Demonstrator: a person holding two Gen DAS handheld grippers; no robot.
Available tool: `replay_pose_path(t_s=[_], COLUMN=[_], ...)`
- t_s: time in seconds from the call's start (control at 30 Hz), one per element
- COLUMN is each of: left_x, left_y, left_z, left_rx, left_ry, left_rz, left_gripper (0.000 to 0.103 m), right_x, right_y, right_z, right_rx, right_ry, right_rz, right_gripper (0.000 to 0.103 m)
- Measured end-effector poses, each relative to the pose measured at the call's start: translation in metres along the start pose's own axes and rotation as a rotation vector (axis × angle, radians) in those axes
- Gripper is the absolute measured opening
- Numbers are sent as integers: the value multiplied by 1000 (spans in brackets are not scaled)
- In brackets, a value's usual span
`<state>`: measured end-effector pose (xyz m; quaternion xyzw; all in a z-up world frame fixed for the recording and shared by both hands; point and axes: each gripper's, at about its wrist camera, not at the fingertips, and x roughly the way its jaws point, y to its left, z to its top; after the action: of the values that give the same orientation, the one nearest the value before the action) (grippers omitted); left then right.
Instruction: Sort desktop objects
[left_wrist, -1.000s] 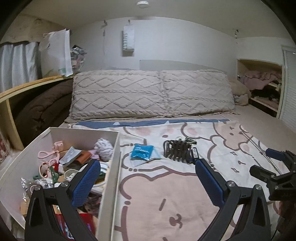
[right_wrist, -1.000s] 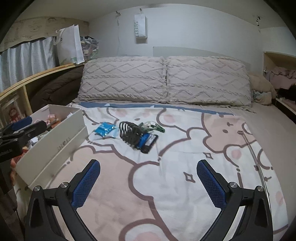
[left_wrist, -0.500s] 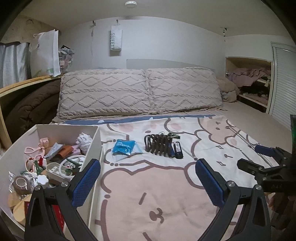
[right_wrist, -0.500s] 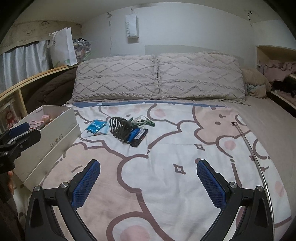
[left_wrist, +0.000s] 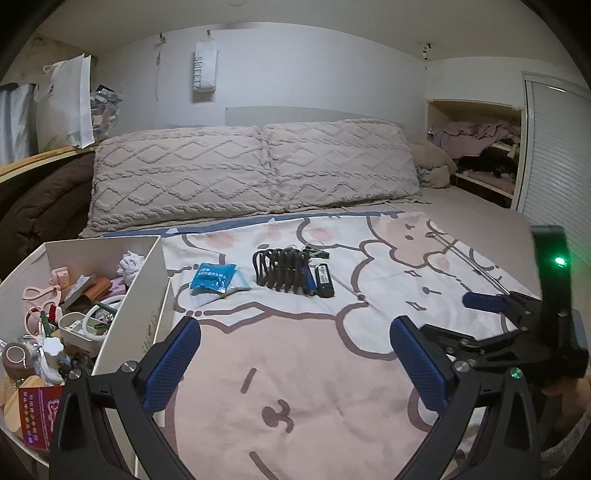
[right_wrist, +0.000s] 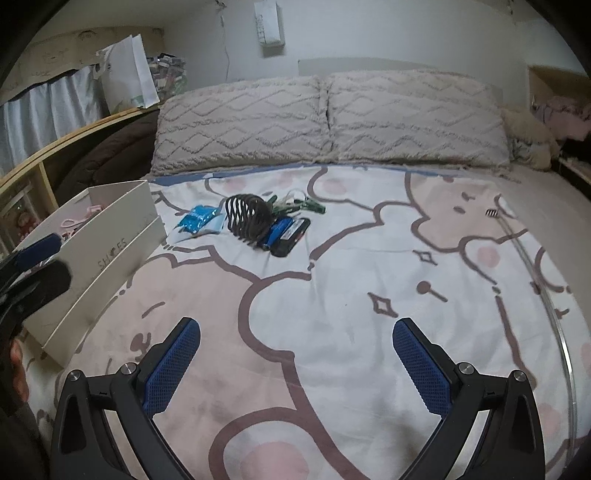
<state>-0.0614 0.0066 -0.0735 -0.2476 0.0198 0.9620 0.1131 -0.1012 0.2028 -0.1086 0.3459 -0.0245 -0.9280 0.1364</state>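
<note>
On the cartoon-print blanket lie a blue packet, a black hair claw, a blue-and-black flat device and green clips. A white shoebox full of small items stands at the left. My left gripper is open and empty, low over the blanket short of the items. My right gripper is open and empty too, and it also shows at the right edge of the left wrist view.
Two knitted pillows line the head of the bed. A thin metal rod lies along the blanket's right side. A wooden shelf with a white paper bag runs along the left; a cluttered alcove sits at the right.
The left gripper has swung rightward, off the shoebox and toward the blanket's middle. The right gripper has moved closer to the items. Both stayed open.
</note>
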Motion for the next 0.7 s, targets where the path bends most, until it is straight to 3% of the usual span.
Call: replay_pose_path(t_s=[0.2,0.4,0.53,0.7], left_x=[0,1,-2,-5], left_y=[1,6,6,7], left_z=[-13,-28,-27,-25], left_rx=[-9,-16,-9,-5], left_ry=[19,59,45,31], left_rz=[5,9,10,7], left_gripper=[103,103,103,103], right_x=[34,75,116,166], right_y=[-13,-13,-12,-13], right_z=[9,47,72,94], right_rx=[96,76,68,137], right_ry=[84,97,133,218], right_rz=[54,-29,-108,-123], right_gripper=[103,103,103,103])
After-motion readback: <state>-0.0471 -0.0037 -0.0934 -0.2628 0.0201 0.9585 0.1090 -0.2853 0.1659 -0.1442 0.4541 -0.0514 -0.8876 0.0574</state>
